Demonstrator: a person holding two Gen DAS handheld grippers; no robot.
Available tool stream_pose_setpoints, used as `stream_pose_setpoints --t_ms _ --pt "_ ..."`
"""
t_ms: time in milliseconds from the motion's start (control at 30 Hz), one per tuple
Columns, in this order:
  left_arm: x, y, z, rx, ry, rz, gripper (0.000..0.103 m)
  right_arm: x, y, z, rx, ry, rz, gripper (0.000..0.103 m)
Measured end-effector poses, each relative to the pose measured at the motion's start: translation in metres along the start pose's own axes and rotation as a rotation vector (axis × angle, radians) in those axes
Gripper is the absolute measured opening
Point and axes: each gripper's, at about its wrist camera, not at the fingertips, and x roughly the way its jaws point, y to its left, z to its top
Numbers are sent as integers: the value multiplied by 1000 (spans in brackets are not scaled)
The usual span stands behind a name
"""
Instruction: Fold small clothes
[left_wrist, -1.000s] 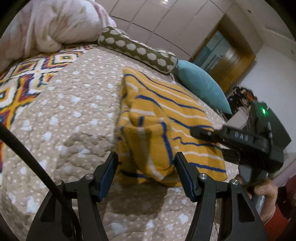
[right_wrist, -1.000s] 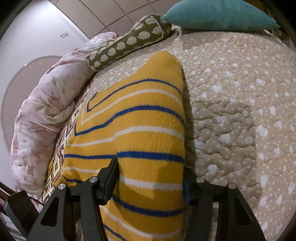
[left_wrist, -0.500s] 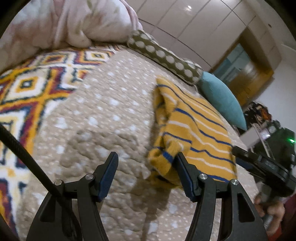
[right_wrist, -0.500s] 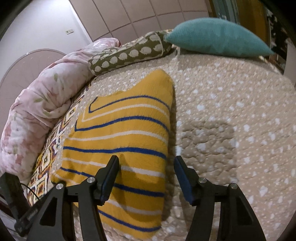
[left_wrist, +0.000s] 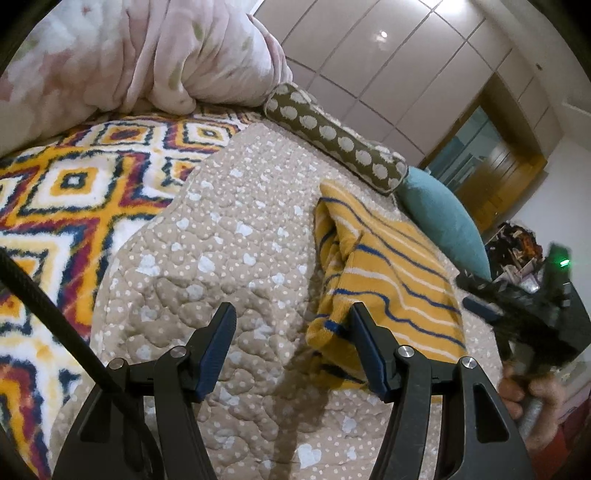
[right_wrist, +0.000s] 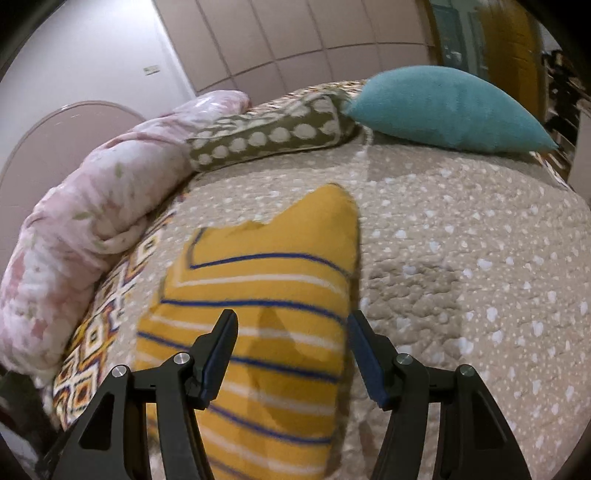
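Left gripper (left_wrist: 291, 339) is hanging above the quilt (left_wrist: 229, 258) with jaws spread wide, nothing between them; only dotted beige fabric is showing in the gap. Right gripper (right_wrist: 291, 347) is likewise spread and empty, sitting low over the near end of the yellow striped garment (right_wrist: 266, 295).

Garment position: it is lying on the quilt, already doubled over at least once, with layered edges showing in the left wrist view (left_wrist: 376, 273). Its long axis is running from the near edge of the bed toward the spotted bolster (right_wrist: 273, 136) and teal pillow (right_wrist: 447, 107); the stripes are crossing that axis.

Key relation: from the left gripper, the garment is lying off to the right, its near corner just beside the right-hand finger (left_wrist: 364, 347), possibly touching; contact cannot be confirmed. From the right gripper, the cloth is lying straight ahead and beneath, its right edge roughly in line with the right-hand finger (right_wrist: 365, 354).

Judgement: the right gripper is the nearer and better aligned for taking the near hem; the left would need to shift rightward first. A further fold along the long axis looks like the remaining step.
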Motion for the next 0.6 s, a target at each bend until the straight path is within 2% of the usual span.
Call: stream_pose_setpoints --t_ms 100,167,233,267,300,333,367,433,500,600 --pt "-1 -2 2 0 -18 -22 61 24 -15 -3 35 62 23 74" --pt "6 -6 2 10 9 -35 61 39 -23 -7 81 98 88 79" --pt "18 -9 3 2 46 -63 61 53 -32 -10 146 130 186 79" --pt "26 -11 2 -7 76 -92 61 61 -36 -11 187 166 268 73" --pt "36 -13 2 -12 113 -121 57 66 -38 -11 215 181 311 57" --pt "43 -16 2 -14 140 -142 51 66 -41 -10 238 173 343 49" --pt "49 -19 1 -13 162 -156 39 64 -42 -9 248 171 363 44" --pt "59 -30 -3 -2 190 -171 37 54 -45 -4 246 143 384 38" --pt "63 -48 -10 43 208 -187 37 41 -47 -2 228 108 380 37" --pt "67 -65 -20 99 248 -220 37 23 -63 -4 211 58 333 37"
